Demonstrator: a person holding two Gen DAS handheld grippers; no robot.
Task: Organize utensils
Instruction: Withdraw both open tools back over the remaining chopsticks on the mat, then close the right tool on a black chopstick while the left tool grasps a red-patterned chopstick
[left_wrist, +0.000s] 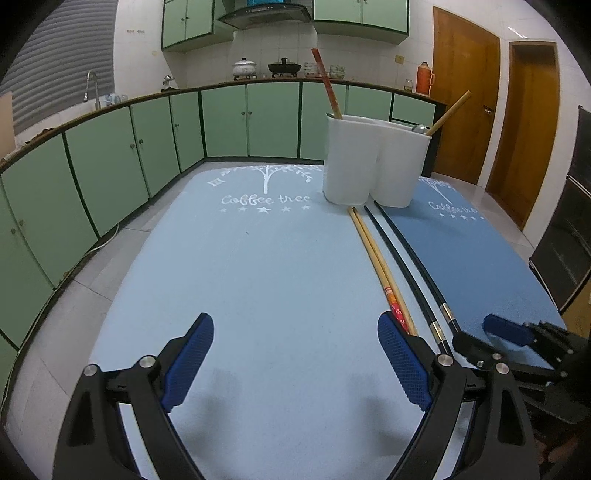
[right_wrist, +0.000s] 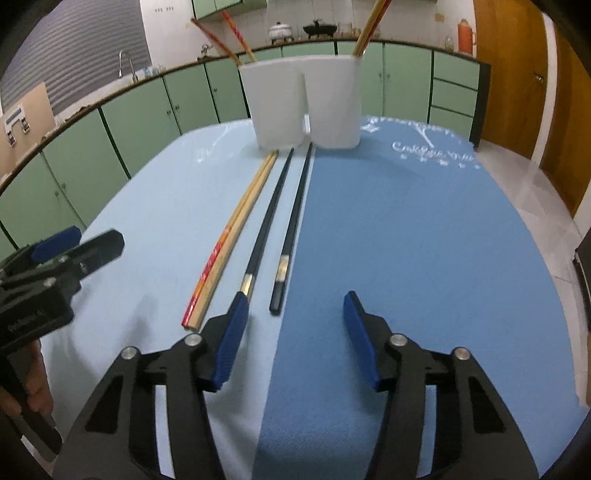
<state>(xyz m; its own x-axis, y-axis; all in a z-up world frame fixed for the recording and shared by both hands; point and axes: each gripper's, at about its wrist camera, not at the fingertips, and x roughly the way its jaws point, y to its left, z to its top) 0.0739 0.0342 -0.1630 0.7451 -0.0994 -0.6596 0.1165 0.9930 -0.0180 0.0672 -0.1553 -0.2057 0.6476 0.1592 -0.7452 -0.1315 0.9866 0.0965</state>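
Chopsticks: two pairs lie side by side on the table, their far tips near the foot of a white holder (right_wrist: 303, 107). The wooden pair (right_wrist: 236, 230), with red printed ends, rests on the light mat (right_wrist: 159, 206); its two sticks touch along their length. The black pair (right_wrist: 284, 218), each stick ringed by a metal band near its thick end, lies just right of the wooden pair, close to the seam where the light mat meets the dark mat (right_wrist: 424, 240); the two black sticks are slightly apart and spread a little toward the near ends. The holder stands upright at the far end of the table, astride the seam, and has two compartments. Red-ended chopsticks lean out of the left compartment, and wooden ones out of the right; the left wrist view also shows a spoon (left_wrist: 419, 128) at the right compartment's rim. The left gripper (left_wrist: 295, 363) hovers over the light mat, jaws spread wide and empty, left of the wooden pair. The right gripper (right_wrist: 293, 338) is likewise wide open and empty, its left finger (right_wrist: 231, 341) just above the near end of one black stick, its right finger over the dark mat. Green cabinets (left_wrist: 110, 170) line the walls behind.
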